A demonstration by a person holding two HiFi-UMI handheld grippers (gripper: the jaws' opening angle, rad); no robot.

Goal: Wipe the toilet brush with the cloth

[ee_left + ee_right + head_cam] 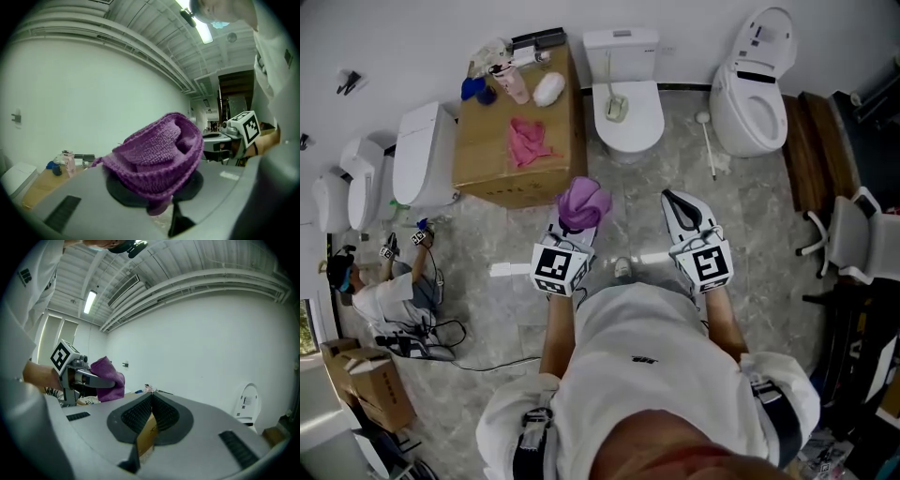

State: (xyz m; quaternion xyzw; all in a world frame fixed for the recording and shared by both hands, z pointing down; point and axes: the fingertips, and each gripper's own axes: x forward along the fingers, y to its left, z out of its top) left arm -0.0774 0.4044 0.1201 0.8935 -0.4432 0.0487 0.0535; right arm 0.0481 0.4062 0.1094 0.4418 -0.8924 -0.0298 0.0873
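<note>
My left gripper (577, 221) is shut on a bunched purple cloth (584, 202), which fills the middle of the left gripper view (157, 157) and covers the jaw tips. To its right my right gripper (675, 202) is shut, its ribbed pads (161, 411) pressed together with nothing between them. Both point toward a white toilet (625, 89). A long-handled brush (615, 101) lies on its closed lid. A second white brush-like stick (710, 145) lies on the floor to the right. The purple cloth (108, 376) also shows in the right gripper view.
A cardboard box (492, 164) at the left carries a pink cloth (528, 141), a pink bottle (515, 84) and small items. More toilets stand at left (422, 155) and right (752, 89). A person (389, 295) sits on the floor at left. A chair (853, 234) is at right.
</note>
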